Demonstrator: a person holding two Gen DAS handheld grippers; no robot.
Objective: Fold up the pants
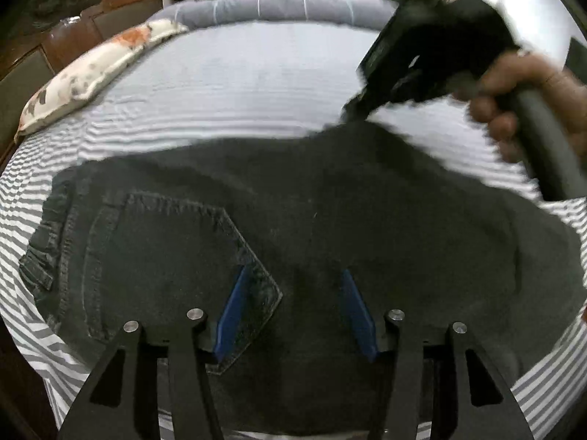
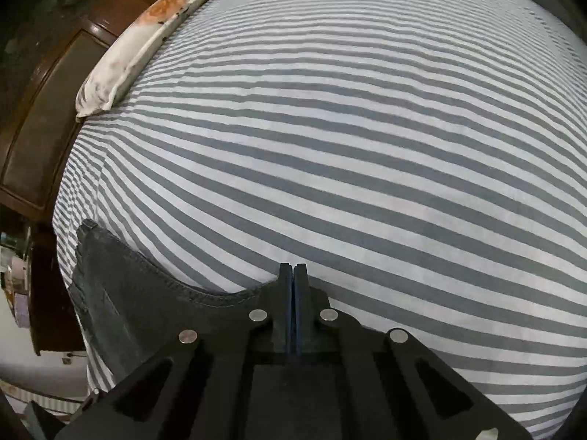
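Observation:
Dark grey jeans (image 1: 227, 220) lie on the striped bed, back pocket (image 1: 176, 256) facing up. My left gripper (image 1: 293, 278) is open just above them, its blue pads (image 1: 234, 304) either side of the seat area. In the left wrist view my right gripper (image 1: 357, 110) is blurred at the jeans' far right edge, lifting the fabric. In the right wrist view the right gripper (image 2: 292, 275) is shut on the jeans' edge (image 2: 146, 293), which drapes off to its left.
The bed (image 2: 330, 128) has a grey and white striped sheet. A floral pillow (image 1: 91, 73) lies along the far left edge, also seen in the right wrist view (image 2: 146, 36). A wooden headboard (image 2: 47, 110) stands behind it.

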